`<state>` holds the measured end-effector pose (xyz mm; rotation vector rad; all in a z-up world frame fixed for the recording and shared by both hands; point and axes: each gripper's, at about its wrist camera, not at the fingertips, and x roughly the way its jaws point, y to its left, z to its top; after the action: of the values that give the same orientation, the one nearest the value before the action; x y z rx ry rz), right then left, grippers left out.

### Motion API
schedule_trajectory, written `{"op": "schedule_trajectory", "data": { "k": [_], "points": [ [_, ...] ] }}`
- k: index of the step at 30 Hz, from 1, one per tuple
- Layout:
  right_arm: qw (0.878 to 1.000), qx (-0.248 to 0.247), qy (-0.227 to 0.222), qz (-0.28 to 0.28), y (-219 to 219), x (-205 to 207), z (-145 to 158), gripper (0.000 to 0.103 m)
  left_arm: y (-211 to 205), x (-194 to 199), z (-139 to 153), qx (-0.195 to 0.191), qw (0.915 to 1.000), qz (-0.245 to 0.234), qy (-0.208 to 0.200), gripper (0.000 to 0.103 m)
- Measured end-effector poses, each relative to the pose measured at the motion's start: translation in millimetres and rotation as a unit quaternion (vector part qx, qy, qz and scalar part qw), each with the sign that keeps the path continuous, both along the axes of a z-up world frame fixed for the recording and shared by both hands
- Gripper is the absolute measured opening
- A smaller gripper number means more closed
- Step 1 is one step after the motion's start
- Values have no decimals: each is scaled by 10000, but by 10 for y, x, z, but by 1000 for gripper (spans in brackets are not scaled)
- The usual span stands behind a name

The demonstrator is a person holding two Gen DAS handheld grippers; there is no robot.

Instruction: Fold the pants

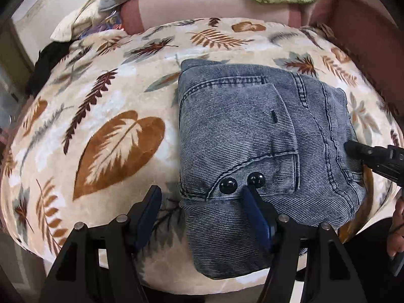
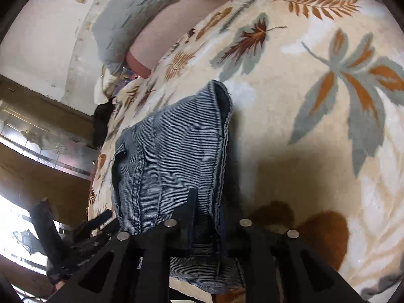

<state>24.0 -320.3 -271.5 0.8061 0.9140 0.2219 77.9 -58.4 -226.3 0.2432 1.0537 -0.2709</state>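
Left gripper point(image 1: 202, 194): fingers spread wide, holding nothing, one finger over the near left edge of the folded pants point(image 1: 257, 151). Just ahead, two black buttons point(image 1: 242, 183). Pants flat on leaf-print blanket point(image 1: 101, 116). Right gripper point(image 2: 209, 202): clamped on the pants' right edge; only one fingertip point(image 1: 353, 149) visible from the left.

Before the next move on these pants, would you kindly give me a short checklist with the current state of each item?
1. Pants folded into a compact bundle on the blanket: ok.
2. Left gripper open, holding nothing: ok.
3. Right gripper around the bundle's edge: ok; whether it is clamped: cannot tell.
4. Bundle fully on the blanket: not ok, its near end overhangs the edge.
5. Layers underneath aligned: cannot tell.
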Motion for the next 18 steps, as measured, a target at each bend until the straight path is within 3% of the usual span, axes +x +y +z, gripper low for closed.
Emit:
{"op": "schedule_trajectory", "data": {
  "k": [4, 8, 15, 18],
  "points": [
    [9952, 98, -792, -572, -144, -97, 259, 23, 76, 79, 208, -56, 9999, 32, -156, 68],
    [9900, -56, -1287, -578, 14, 44, 449, 23, 47, 318, 361, 6, 9992, 137, -368, 68],
    [9919, -434, -1167, -252, 356, 485, 439, 23, -169, 807, 185, 265, 9988, 273, -314, 68],
    [9957, -637, -632, -230, 385, 699, 222, 24, -249, 900, 64, 433, 9985, 193, -281, 69]
  ]
}}
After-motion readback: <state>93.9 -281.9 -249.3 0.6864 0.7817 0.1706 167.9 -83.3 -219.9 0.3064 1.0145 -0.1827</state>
